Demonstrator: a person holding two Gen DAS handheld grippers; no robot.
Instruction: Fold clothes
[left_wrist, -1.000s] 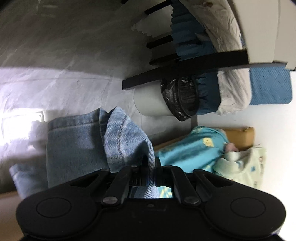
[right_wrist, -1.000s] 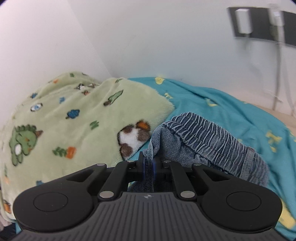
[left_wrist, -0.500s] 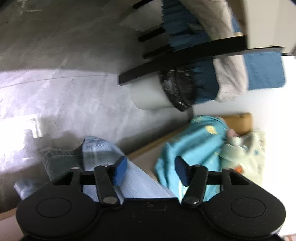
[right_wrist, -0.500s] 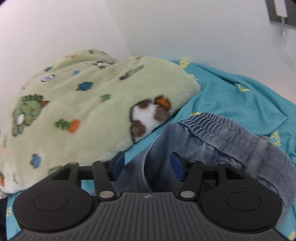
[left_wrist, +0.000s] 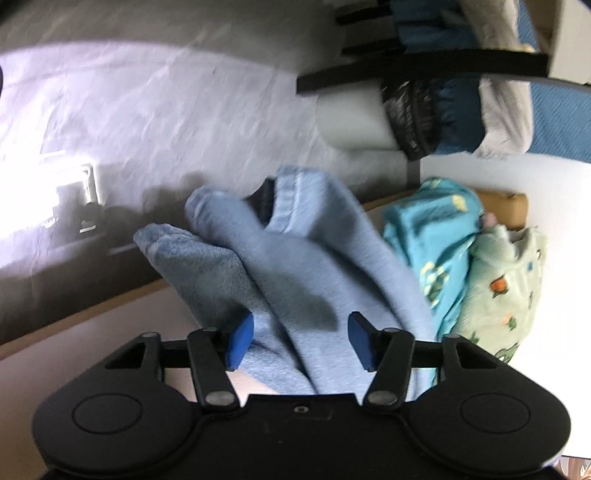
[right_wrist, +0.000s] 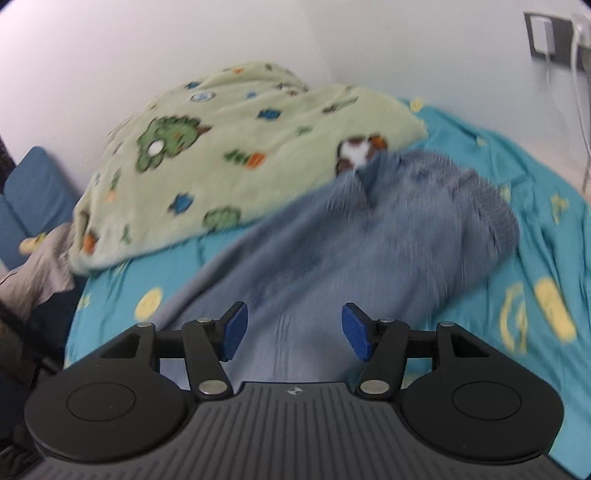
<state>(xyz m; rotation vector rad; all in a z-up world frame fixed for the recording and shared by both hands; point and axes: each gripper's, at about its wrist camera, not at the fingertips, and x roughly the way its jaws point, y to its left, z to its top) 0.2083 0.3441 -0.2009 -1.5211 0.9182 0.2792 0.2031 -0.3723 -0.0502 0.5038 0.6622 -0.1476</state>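
One pair of jeans (right_wrist: 373, 236) lies on the teal sheet (right_wrist: 535, 236), long axis running away from the right gripper (right_wrist: 293, 332), elastic waistband at the far end against the green dinosaur blanket (right_wrist: 229, 147). Right gripper's two jaws stand wide apart, holding nothing. Left gripper (left_wrist: 299, 341) is spread too, over the two leg ends (left_wrist: 236, 243) pointing away from the blanket.

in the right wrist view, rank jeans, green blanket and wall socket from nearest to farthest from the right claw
1. Jeans: directly ahead of the open right claw, running under it.
2. Green blanket: behind the jeans, to the left.
3. Wall socket: far upper right, on the wall.
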